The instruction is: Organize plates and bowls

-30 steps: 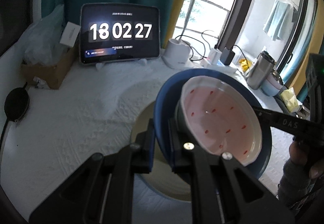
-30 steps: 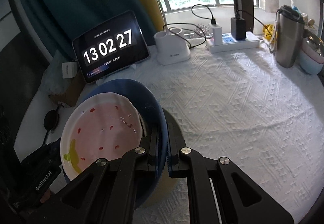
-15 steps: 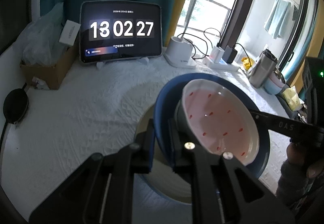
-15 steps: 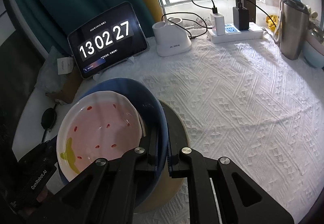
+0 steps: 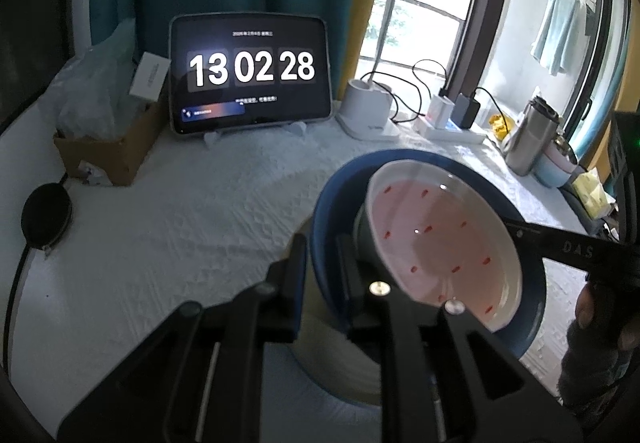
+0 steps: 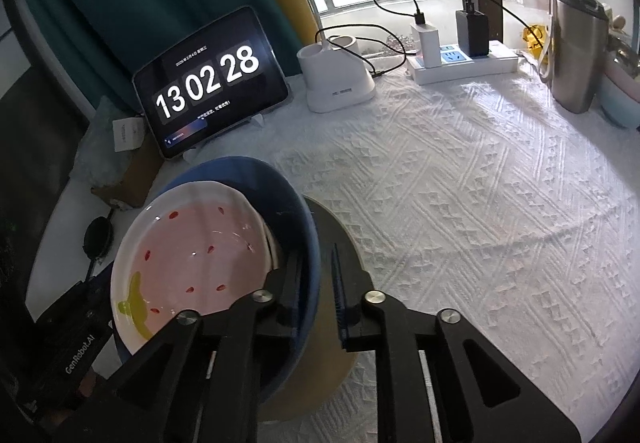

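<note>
A blue bowl [image 5: 340, 183] [image 6: 280, 199] holds a white bowl with a pink inside and red specks [image 5: 440, 243] [image 6: 200, 243]. Both sit tilted over a beige plate [image 5: 340, 375] [image 6: 328, 371] on the white tablecloth. My left gripper [image 5: 322, 259] straddles the blue bowl's near rim. Its jaws are opening, but the pads still look pressed on the rim. My right gripper [image 6: 318, 279] straddles the opposite rim with its jaws opening. A gap shows between its outer pad and the rim. A hand [image 5: 592, 323] holds the right gripper.
A tablet clock [image 5: 250, 75] [image 6: 208, 83], a white lamp base [image 6: 340, 83] and a power strip [image 6: 460, 63] line the back. A steel tumbler [image 6: 576, 55] and pastel bowls [image 6: 620, 95] stand at the right. A cardboard box [image 5: 112, 151] and a black disc [image 5: 46, 215] lie on the left.
The right gripper's jaws have parted from the blue rim. The left jaws have barely widened. Both hands and the bowls have hardly shifted. The clock has ticked on one second.
</note>
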Demonstrator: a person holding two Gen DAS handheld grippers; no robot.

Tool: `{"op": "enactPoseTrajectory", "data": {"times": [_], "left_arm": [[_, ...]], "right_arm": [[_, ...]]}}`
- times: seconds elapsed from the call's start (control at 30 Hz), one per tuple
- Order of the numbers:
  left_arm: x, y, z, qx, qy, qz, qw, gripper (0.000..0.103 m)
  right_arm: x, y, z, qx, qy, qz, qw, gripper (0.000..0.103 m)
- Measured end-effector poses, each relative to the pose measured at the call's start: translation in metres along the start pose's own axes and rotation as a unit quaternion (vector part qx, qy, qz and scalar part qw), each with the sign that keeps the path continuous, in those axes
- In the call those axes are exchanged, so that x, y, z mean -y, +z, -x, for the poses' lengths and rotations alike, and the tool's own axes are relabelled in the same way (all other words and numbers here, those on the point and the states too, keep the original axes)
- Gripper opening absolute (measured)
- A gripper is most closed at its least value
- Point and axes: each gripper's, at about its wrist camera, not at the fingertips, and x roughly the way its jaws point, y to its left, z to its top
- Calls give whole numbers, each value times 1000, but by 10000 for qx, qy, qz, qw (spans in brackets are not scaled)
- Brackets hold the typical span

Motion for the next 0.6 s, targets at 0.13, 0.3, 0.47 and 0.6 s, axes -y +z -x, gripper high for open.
{"op": "enactPoseTrajectory", "data": {"times": [0.13,0.3,0.47,0.6], "left_arm": [[-1,-2,2,-4,53,56,10000,19],[0,-5,6,47,251,80,9996,29],[-4,-3,18,217,323,276,9989,50],[-1,-3,24,292,453,214,9983,51]], "right_arm": [[3,-3,2,23,-56,-6,10000,26],[2,-7,6,63,-117,82,9999,27],[0,-7,16,257,-167,132,9994,32],[1,-6,24,369,-157,179,9990,41]]}}
